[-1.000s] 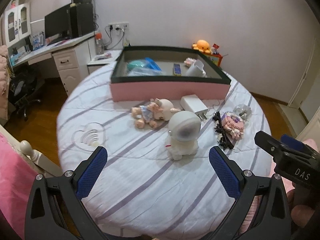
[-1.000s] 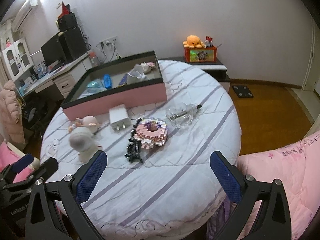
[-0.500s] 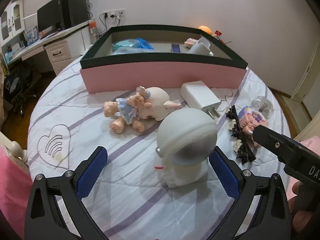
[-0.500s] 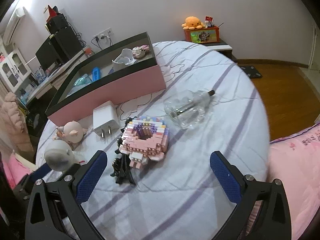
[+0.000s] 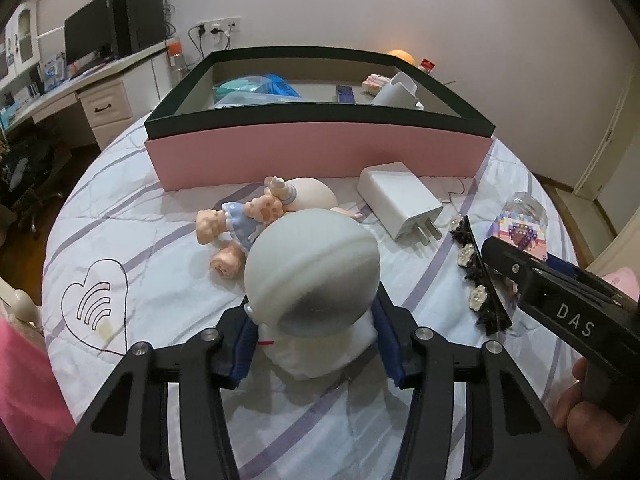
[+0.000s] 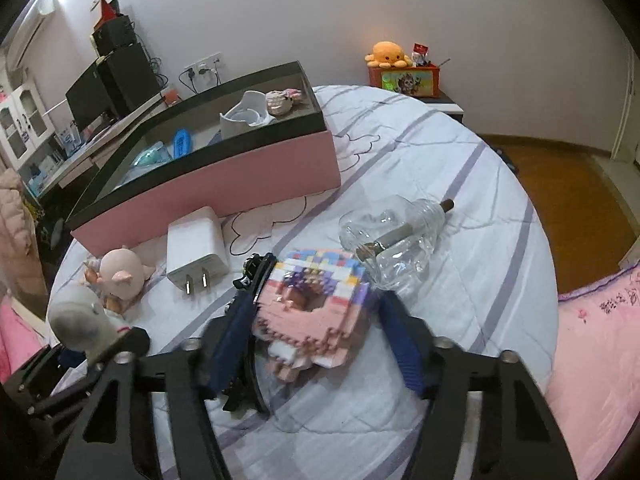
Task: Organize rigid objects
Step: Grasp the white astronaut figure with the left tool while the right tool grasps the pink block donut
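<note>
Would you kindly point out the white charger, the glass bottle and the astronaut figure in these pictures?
white charger [image 5: 400, 199]: left wrist view, on its flat top face.
glass bottle [image 6: 394, 232]: right wrist view, on its clear body.
astronaut figure [image 5: 312, 268]: left wrist view, on its round grey helmet.

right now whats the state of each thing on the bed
left gripper: closed around astronaut figure, upright
right gripper: straddling pink brick model, contact unclear
charger: lying flat, unplugged
glass bottle: on its side
pig doll: lying down
pink box: open
</note>
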{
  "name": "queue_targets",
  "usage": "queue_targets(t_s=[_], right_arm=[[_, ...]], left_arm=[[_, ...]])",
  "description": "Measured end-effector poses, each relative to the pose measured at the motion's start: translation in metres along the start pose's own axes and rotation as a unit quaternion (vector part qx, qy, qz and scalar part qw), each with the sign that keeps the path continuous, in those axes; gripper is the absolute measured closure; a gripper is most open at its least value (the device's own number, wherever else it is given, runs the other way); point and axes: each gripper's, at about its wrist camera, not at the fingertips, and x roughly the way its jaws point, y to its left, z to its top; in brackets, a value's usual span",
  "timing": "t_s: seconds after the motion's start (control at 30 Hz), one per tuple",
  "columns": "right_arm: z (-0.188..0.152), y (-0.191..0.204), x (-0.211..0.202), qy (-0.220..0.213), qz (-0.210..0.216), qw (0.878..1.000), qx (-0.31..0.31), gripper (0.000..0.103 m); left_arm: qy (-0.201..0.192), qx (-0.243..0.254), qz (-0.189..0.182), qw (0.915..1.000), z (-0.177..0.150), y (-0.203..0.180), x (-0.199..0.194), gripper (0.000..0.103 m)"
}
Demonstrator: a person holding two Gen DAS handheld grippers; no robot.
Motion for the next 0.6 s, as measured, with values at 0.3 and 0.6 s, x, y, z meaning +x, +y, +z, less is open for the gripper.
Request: queue_targets(t_s=[0.3,0.6], right_arm=[[-0.005,-0.007,-0.018,-0.006,0.022,1.0,0.003,0.049],[0.003,0.006,-0.045,-0.024,0.045,0.999,-0.013,0.049]], left_arm=[[-0.009,-0.01,0.003,0.9999,0.001,0.017,-0.016,0.051],[-0.033,-0.007,0.004,0.9994,0.016,0.031,-0.045,0.051]])
